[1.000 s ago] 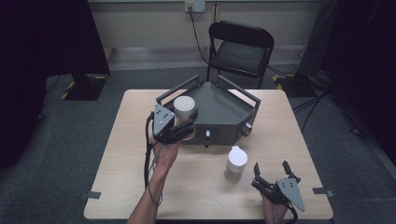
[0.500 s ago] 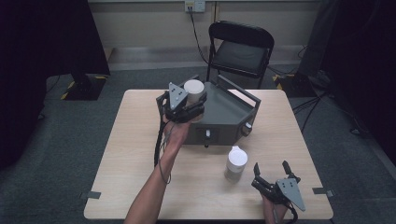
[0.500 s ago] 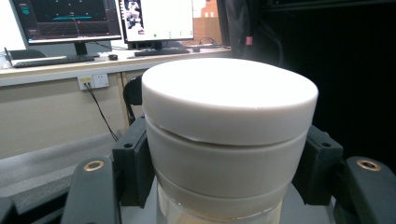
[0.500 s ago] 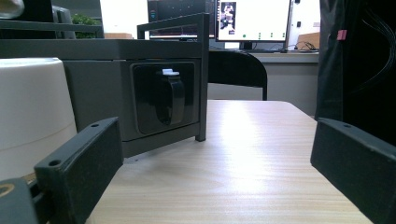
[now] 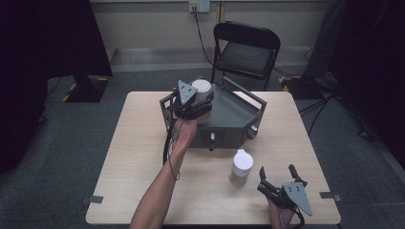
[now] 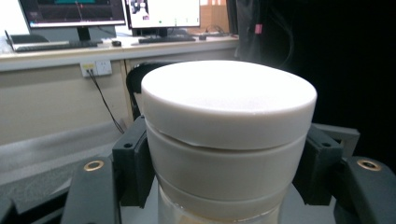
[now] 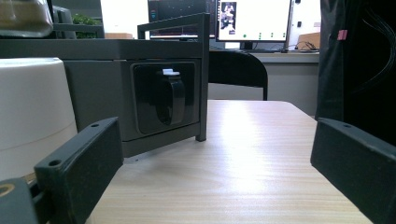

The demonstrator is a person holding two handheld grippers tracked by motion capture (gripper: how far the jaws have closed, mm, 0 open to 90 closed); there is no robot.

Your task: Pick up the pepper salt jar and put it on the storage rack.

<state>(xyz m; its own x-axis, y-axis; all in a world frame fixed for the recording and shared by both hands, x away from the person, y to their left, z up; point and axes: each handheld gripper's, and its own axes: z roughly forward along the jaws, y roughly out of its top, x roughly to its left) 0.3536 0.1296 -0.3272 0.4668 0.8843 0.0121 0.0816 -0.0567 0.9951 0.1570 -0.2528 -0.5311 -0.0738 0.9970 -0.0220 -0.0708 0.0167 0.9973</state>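
Clamped in the left gripper's (image 5: 199,106) jaws, a white-lidded jar (image 5: 202,92) had travelled from the grey box's (image 5: 235,115) near-left corner to above its top, while the right gripper (image 5: 278,172) rested wide open beside a second jar (image 5: 241,167) on the counter (image 5: 138,157).

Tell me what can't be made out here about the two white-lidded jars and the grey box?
- Held jar: in the left gripper view its lower body is cut off by the bottom edge, so its contents stay unknown.
- Jar on the table: too small in the high view to read its contents; in the right gripper view the left edge crops it.
- Grey box: part of its tray is hidden behind the left gripper.
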